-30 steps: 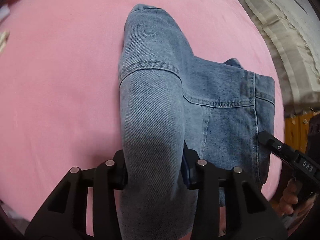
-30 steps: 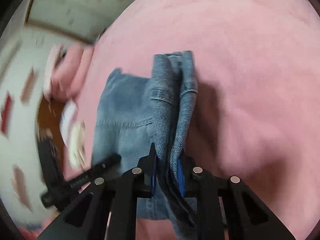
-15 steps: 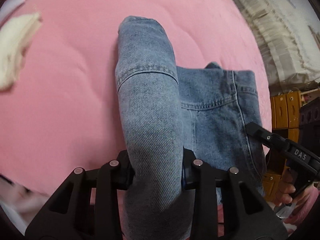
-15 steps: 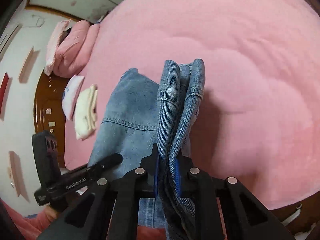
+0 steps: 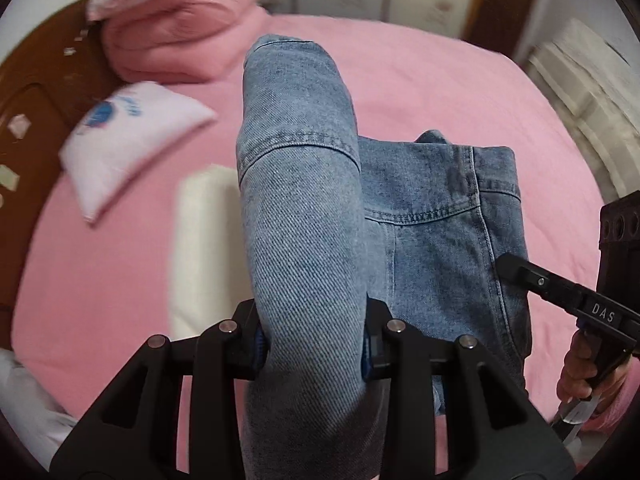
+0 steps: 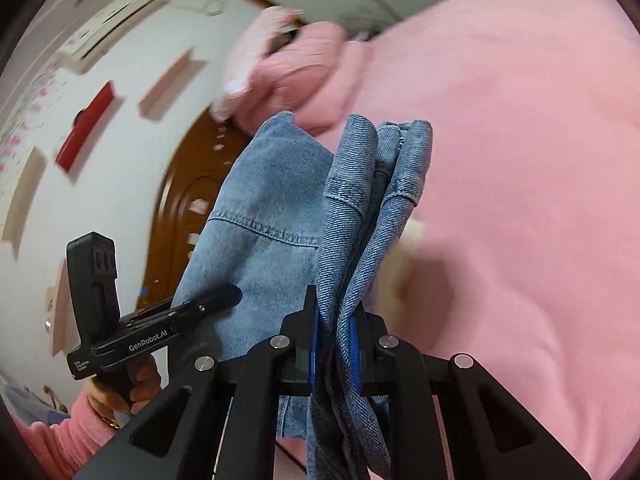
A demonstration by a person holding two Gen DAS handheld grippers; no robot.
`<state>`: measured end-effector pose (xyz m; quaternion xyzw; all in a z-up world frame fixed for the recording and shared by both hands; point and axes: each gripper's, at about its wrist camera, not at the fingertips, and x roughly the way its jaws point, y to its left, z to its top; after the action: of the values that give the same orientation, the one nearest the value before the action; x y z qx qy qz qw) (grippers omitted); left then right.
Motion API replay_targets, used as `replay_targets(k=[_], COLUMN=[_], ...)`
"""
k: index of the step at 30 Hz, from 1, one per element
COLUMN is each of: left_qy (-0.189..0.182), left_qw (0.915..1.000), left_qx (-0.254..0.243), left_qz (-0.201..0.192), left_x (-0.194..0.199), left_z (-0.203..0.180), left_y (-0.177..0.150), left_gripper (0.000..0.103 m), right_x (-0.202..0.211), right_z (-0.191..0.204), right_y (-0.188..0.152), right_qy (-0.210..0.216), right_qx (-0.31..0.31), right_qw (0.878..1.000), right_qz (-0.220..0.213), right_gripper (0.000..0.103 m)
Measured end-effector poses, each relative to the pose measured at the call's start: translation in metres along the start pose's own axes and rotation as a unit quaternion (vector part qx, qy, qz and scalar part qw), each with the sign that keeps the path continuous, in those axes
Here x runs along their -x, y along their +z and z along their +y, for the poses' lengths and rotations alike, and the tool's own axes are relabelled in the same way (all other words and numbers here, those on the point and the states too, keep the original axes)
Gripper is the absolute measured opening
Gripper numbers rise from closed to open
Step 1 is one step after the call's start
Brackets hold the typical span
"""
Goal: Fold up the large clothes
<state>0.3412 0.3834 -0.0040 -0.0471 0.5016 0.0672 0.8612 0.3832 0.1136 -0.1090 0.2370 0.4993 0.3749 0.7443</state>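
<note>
A folded pair of blue denim jeans (image 5: pixel 304 216) hangs between both grippers above the pink bed (image 5: pixel 440 88). My left gripper (image 5: pixel 312 354) is shut on one thick folded end of the jeans. My right gripper (image 6: pixel 334 354) is shut on the other end, a stack of denim layers (image 6: pixel 360 216). In the left wrist view the right gripper (image 5: pixel 560 292) shows at the right edge of the jeans. In the right wrist view the left gripper (image 6: pixel 160 328) shows at the left edge of the jeans.
A folded cream garment (image 5: pixel 200 248) lies on the bed under the jeans. A white pillow (image 5: pixel 128 136) and a rolled pink blanket (image 5: pixel 176 28) lie near the brown wooden headboard (image 5: pixel 36 92). A white lace cloth (image 5: pixel 588 76) is at the right.
Both grippers have lifted the jeans off the bed and carried them toward the headboard. The pillow, pink blanket and cream garment have come into view.
</note>
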Motion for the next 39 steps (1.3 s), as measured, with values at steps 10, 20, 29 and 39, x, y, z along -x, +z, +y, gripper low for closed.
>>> replay_targets(k=[10, 20, 29, 39], left_qy=[0.047, 0.153, 0.233, 0.120], left_qw=[0.9959, 0.9875, 0.9271, 0.9618], left_qx=[0.010, 0.037, 0.288, 0.160], left_qz=[0.077, 0.009, 0.056, 0.187], left_x=[-0.193, -0.161, -0.098, -0.058], left_z=[0.164, 0.134, 0.039, -0.254], left_y=[-0.029, -0.071, -0.200, -0.327], left_gripper=[0.042, 0.072, 0.082, 0.082], right_x=[-0.262, -0.272, -0.151, 0.106], right_z=[0.020, -0.038, -0.082, -0.194], right_y=[-0.013, -0.023, -0.080, -0.205], right_qy=[-0.084, -0.110, -0.168, -0.252], right_qx=[0.032, 0.050, 0.064, 0.000], right_qw=[0.995, 0.988, 0.969, 0.951], right_qz=[0.047, 0.092, 0.171, 0.179], right_gripper=[0.011, 0.013, 0.027, 0.096])
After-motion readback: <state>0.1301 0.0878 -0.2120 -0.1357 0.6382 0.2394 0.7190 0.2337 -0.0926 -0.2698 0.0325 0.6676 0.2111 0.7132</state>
